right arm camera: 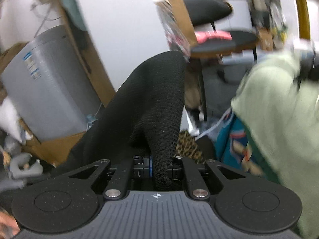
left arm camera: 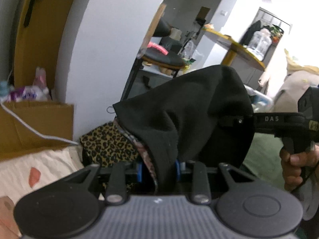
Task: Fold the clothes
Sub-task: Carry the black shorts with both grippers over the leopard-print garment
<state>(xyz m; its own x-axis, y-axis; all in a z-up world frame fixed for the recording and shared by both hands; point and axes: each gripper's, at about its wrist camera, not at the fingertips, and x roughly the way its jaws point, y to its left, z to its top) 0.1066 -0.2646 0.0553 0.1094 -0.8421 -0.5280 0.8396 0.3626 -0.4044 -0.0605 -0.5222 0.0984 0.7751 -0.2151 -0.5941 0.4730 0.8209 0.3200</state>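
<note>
A black garment (left arm camera: 189,111) is held up in the air between both grippers. My left gripper (left arm camera: 159,171) is shut on one edge of it, where a patterned lining shows. The right gripper's body (left arm camera: 279,123) comes in from the right of the left wrist view, held by a hand, its tips hidden in the black cloth. In the right wrist view my right gripper (right arm camera: 160,169) is shut on a ribbed black edge of the garment (right arm camera: 155,107), which rises up and left from the jaws.
A leopard-print cloth (left arm camera: 107,145) lies below on the bed. A pale green garment (right arm camera: 279,119) and a teal printed one (right arm camera: 233,145) hang at right. Cardboard boxes (left arm camera: 35,123), a white cable (left arm camera: 30,127), a grey roll (right arm camera: 45,83) and a black chair (left arm camera: 165,59) stand behind.
</note>
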